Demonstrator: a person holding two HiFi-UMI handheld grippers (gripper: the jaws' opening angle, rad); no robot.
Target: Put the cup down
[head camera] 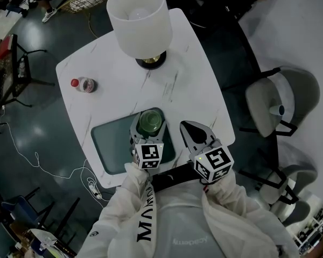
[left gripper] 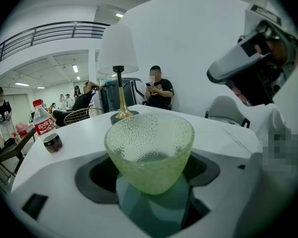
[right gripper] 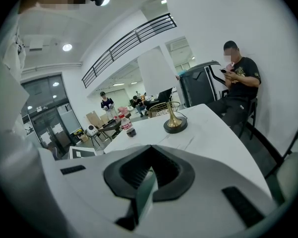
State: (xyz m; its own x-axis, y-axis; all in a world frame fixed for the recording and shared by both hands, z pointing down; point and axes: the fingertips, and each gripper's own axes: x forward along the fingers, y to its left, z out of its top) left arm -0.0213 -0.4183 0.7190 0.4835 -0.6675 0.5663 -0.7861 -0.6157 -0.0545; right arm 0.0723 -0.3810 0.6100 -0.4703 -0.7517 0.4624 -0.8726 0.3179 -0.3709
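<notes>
A pebbled green glass cup (head camera: 150, 121) (left gripper: 149, 148) is upright between the jaws of my left gripper (head camera: 149, 126) (left gripper: 149, 180), which is shut on it. The cup hangs over the far right part of a dark teal tray (head camera: 109, 144) near the table's front edge; I cannot tell whether its base touches the tray. My right gripper (head camera: 189, 129) (right gripper: 148, 176) is shut with nothing held, just right of the tray over the white tabletop. A teal sliver shows through the slit between its jaws.
A lamp with a white shade (head camera: 138, 19) and a brass base (head camera: 151, 62) stands at the back of the white marble table (head camera: 194, 79). A red-capped bottle (head camera: 84, 84) lies at the left. A grey chair (head camera: 273, 102) stands right of the table. Seated people show beyond the table in both gripper views.
</notes>
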